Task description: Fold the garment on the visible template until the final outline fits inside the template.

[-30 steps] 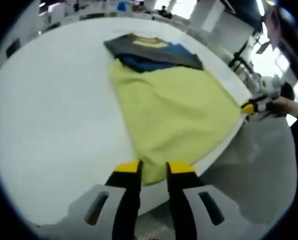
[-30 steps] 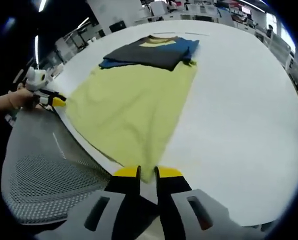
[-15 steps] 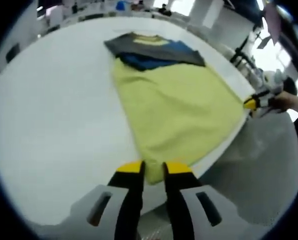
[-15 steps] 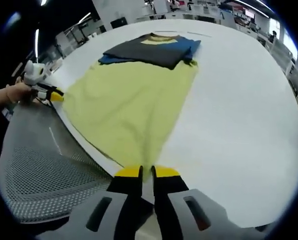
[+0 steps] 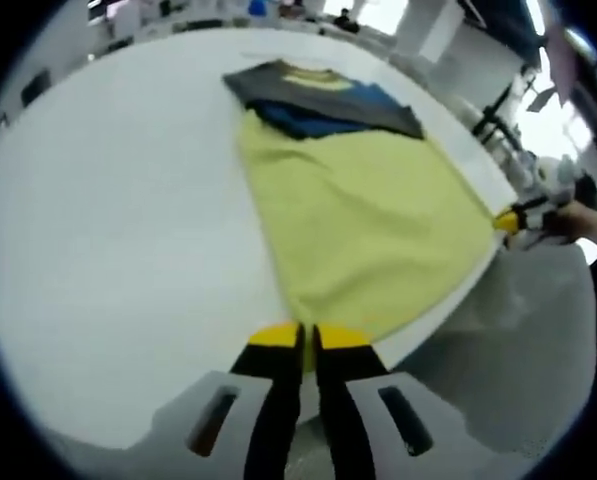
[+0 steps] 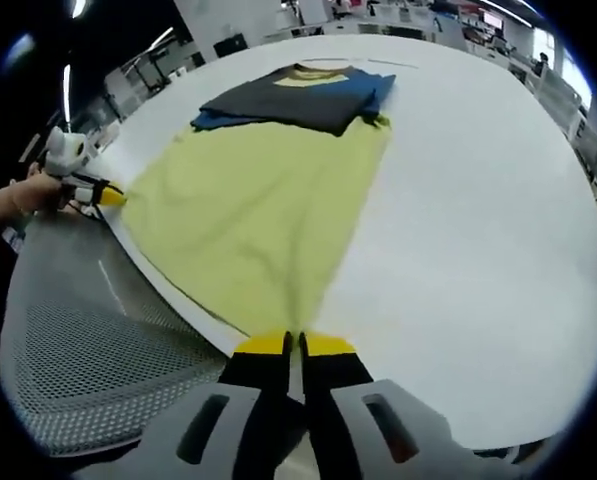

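Both grippers, left and right, clench the near corners of the yellow shirt spread flat on the white tabletop.

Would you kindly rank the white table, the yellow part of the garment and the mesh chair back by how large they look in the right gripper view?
1. White table.
2. Yellow part of the garment.
3. Mesh chair back, though nearness to the camera makes it unsure against the yellow part.

No legible text (anywhere visible)
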### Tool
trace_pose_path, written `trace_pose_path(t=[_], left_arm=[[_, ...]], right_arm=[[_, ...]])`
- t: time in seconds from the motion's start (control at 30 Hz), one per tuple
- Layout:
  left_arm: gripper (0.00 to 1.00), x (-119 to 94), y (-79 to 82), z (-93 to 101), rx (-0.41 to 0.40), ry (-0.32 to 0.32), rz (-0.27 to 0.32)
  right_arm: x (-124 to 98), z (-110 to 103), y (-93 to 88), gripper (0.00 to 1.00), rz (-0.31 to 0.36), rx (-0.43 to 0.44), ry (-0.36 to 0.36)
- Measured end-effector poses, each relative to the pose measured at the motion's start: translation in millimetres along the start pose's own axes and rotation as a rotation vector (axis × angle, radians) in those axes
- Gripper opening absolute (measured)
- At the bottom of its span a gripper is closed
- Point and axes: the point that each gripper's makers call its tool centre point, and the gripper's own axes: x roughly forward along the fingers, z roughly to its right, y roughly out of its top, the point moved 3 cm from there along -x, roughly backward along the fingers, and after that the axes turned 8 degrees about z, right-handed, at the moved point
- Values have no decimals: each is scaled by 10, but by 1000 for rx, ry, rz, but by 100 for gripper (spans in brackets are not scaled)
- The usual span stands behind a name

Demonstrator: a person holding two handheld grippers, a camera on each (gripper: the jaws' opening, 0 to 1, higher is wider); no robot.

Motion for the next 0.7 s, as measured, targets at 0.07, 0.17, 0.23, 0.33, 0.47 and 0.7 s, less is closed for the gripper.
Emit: trace_pose_path(t=[0.07, 0.17, 0.23, 0.33, 0.47, 0.7], left_arm=[[0, -9, -2, 10, -13, -1, -5], [0, -43, 11, 13, -42, -1, -6], [0, -71, 18, 9, -55, -5, -6], [0, -126, 24, 12, -54, -11, -14], [0, -204, 47, 46, -32, -23, -18], [0, -296, 12, 104, 0, -38, -34]], right_arm=[[-9, -4, -2, 3, 3, 5, -1], [-22, -2, -1, 3, 7, 6, -7], [-33, -13, 1, 3, 9, 4, -8], [-58, -14, 18, 3, 13, -2, -8], [-123, -36, 49, 3, 29, 30, -1], [-262, -81, 49, 2, 51, 48, 13]])
